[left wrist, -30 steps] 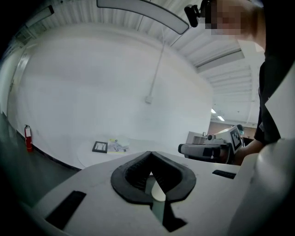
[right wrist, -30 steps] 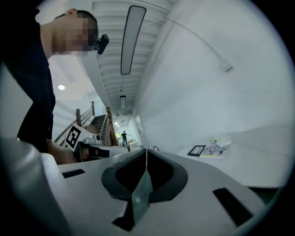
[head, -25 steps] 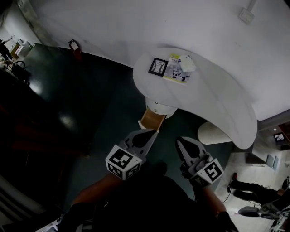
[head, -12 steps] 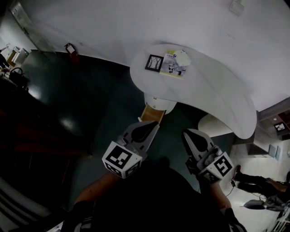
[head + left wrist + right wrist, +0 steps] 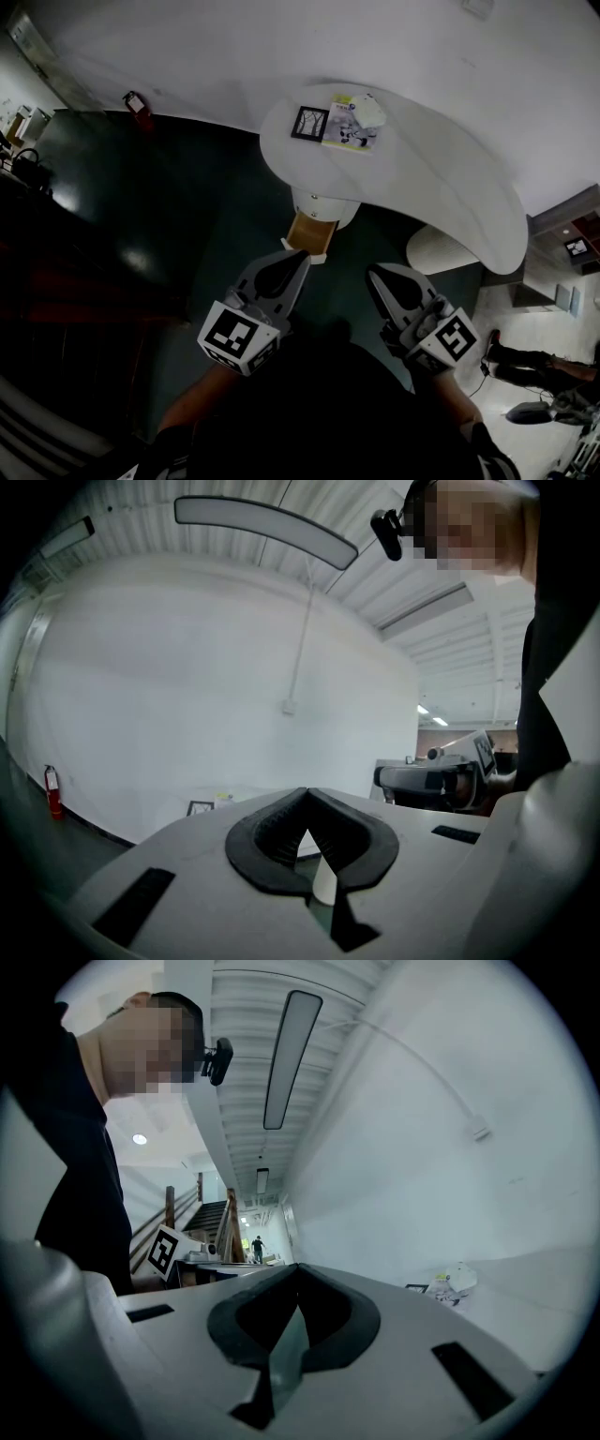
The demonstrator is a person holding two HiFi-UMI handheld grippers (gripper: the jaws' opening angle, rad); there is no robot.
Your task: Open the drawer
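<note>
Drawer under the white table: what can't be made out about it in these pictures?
- Head view: the drawer is small and dim; its contents and handle are unreadable, its back hidden under the table.
- Gripper views: the left gripper and right gripper bodies block the drawer.

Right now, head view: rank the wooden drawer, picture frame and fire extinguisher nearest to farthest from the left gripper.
From the left gripper:
1. wooden drawer, just ahead of the gripper's tips, under the table.
2. picture frame, on the tabletop's left end.
3. fire extinguisher, far left, by the wall.
</note>
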